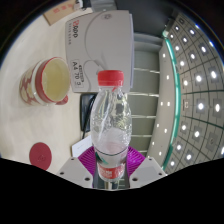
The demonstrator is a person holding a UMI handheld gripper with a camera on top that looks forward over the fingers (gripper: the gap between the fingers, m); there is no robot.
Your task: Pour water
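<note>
tongs (110,172) gripping the bottle (111,125) low on its body, both pads pressing it | bottle standing upright between the fingers, red cap (109,76) on, nearly empty | cup (47,79) sitting on the surface (50,125) ahead-left of the tongs, well apart from the bottle

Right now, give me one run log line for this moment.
task: pour water | gripper: shut on bottle, upright, red cap on | cup: beyond fingers, on table | pour: not begun
</note>
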